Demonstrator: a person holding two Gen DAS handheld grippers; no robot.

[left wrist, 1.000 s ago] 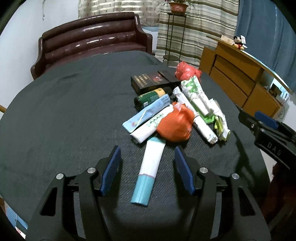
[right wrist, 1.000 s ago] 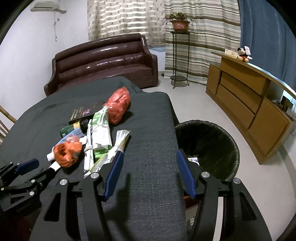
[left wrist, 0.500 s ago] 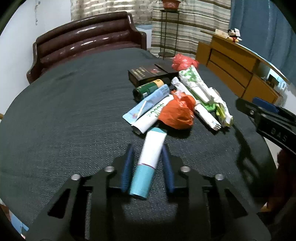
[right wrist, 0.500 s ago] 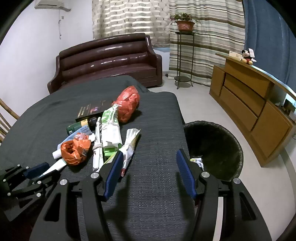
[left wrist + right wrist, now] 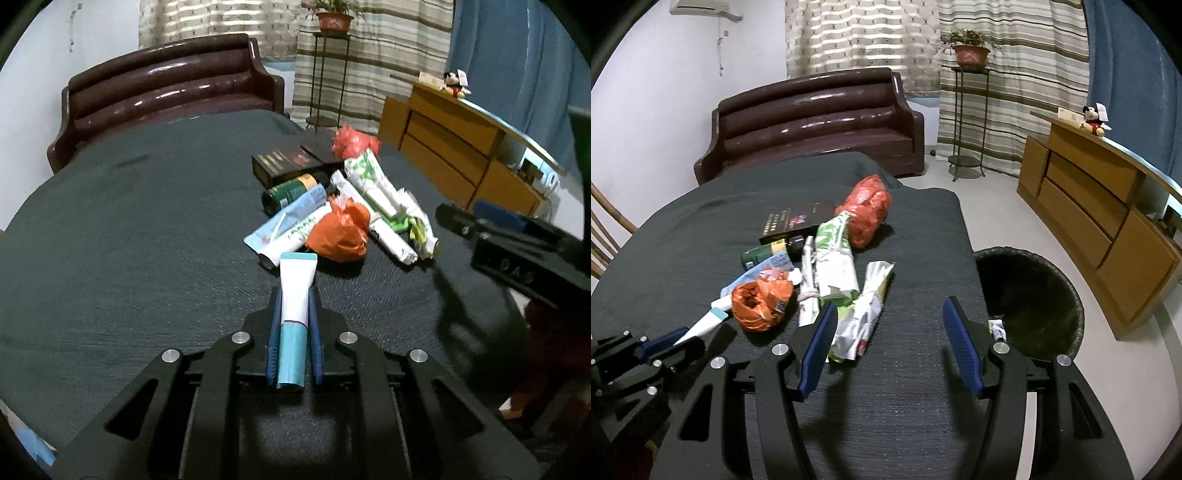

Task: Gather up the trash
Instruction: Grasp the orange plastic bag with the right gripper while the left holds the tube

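The left claw has just closed its blue pads on a white plastic tube with a teal cap, which lies lengthwise between the jaws, cap end toward the wrist, over the dark grey cloth tabletop. Just beyond the tube's flat end sits the trash pile: a white-and-blue squeezed tube, a crumpled orange plastic bag touching it on the right, then rolled white-and-green paper wrappers. Farther off lie a dark green can, a black flat box and a red plastic bag.

The right claw hangs open and empty over the tabletop, jaws wide apart. A twisted white wrapper lies just ahead of its left finger. To its right, beside the tabletop edge, stands a black round waste bin on the floor, a scrap inside it.
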